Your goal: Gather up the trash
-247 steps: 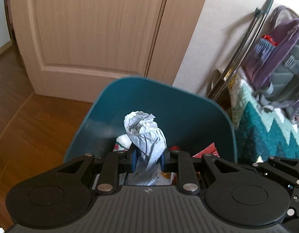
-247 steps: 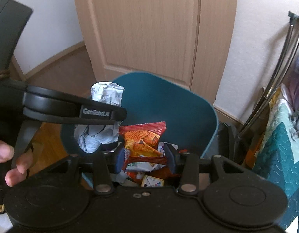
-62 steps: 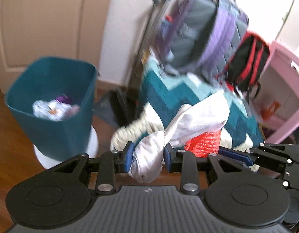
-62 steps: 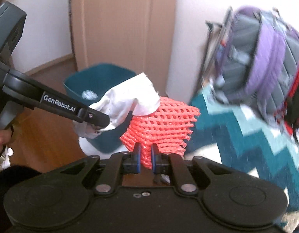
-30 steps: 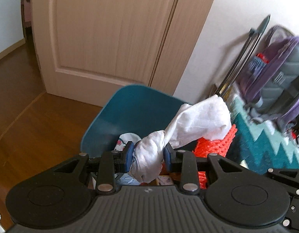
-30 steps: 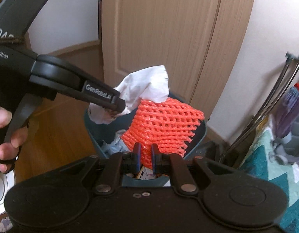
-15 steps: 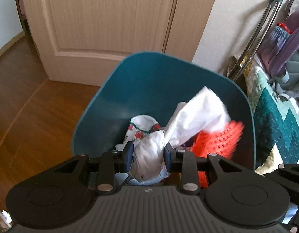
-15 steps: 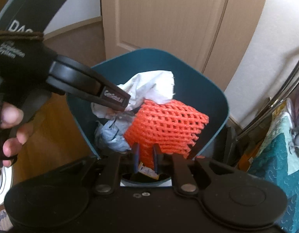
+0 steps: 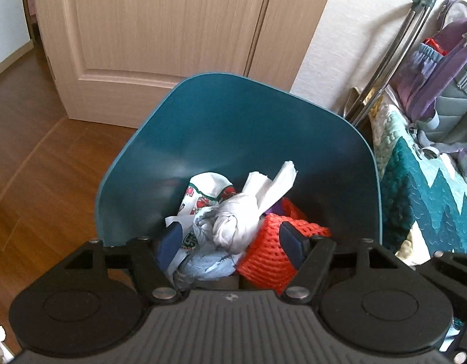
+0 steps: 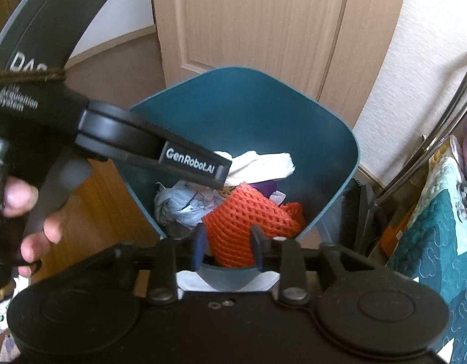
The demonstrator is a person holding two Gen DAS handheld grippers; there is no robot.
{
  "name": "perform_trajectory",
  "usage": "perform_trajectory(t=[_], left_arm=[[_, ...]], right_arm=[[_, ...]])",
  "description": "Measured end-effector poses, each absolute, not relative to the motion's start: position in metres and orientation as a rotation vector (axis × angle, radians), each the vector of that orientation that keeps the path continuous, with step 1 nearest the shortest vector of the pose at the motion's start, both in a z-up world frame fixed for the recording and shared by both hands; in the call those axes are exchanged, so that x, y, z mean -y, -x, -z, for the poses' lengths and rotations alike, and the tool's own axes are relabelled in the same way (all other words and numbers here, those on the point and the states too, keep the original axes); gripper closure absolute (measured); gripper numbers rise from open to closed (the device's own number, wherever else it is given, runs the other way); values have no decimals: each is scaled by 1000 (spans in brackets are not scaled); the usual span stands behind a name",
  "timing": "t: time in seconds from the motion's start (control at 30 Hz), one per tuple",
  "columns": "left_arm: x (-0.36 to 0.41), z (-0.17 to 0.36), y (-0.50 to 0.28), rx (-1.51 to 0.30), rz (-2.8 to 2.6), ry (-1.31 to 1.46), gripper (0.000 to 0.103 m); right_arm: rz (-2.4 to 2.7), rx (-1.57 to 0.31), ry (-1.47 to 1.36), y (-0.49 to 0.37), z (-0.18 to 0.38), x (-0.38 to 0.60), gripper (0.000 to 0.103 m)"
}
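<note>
Left wrist view: the left hand-held gripper (image 9: 233, 239) hangs over the teal bin (image 9: 233, 127) with its jaws spread wide, having just been opening. The white rag (image 9: 242, 212) sits loose between the pads, not pinched, lying on the pile inside the bin. The orange net (image 9: 273, 251) is just right of the rag, also in the bin, and a printed paper cup (image 9: 209, 194) sits behind them against the bin's back wall. A door (image 9: 160, 30) is behind the bin and a quilt (image 9: 421, 188) is to the bin's right with a backpack (image 9: 439, 69) on it

Right wrist view: the right hand-held gripper (image 10: 229, 245) is over the bin's (image 10: 248, 109) near rim, jaws just opened and let go. The net (image 10: 248, 221) lies in the bin between the pads without being squeezed. The left hand-held gripper (image 10: 224, 173) reaches in from the bin's left, held by a hand (image 10: 30, 212), with the rag (image 10: 260, 163) beyond its tip in the bin
</note>
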State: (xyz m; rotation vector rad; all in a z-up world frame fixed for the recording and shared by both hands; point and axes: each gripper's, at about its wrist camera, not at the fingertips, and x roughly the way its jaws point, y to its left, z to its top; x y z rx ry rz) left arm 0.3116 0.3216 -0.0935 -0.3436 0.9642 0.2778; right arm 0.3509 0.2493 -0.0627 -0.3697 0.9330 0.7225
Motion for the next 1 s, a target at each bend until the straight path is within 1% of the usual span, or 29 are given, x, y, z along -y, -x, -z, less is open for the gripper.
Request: perform_trajectory(t=[0.13,0.2,0.3,0.43,0.5,0.6,0.7,1.0], left_arm=[[-316,79,-301,-939,-278,339,22],[-313,69,-294,-917,-275,339,20],[-306,55,-284,-885,-269,333,19],[-299,36,-267,-838,-257,327,17],[-294,24,-255,-801,-249,327,16],[-286,6,-238,-746,-248,323,9],[-279,-12,-223,-703,-252,313,6],[-241,-59,-170,-552,-234,235,6]], right_arm=[[-716,-916,322,-346,46,-240,65],[-718,-903,294,-342,36,-234,62],[-723,-888,242,-334,21,-222,53],[-720,-864,195,-322,1,-206,49],[-723,-844,190,-315,-9,-199,49],[-720,-811,175,-303,-24,-185,48],[-719,-780,154,-290,-38,-169,48],[-689,-661,77,-255,-76,-120,47]])
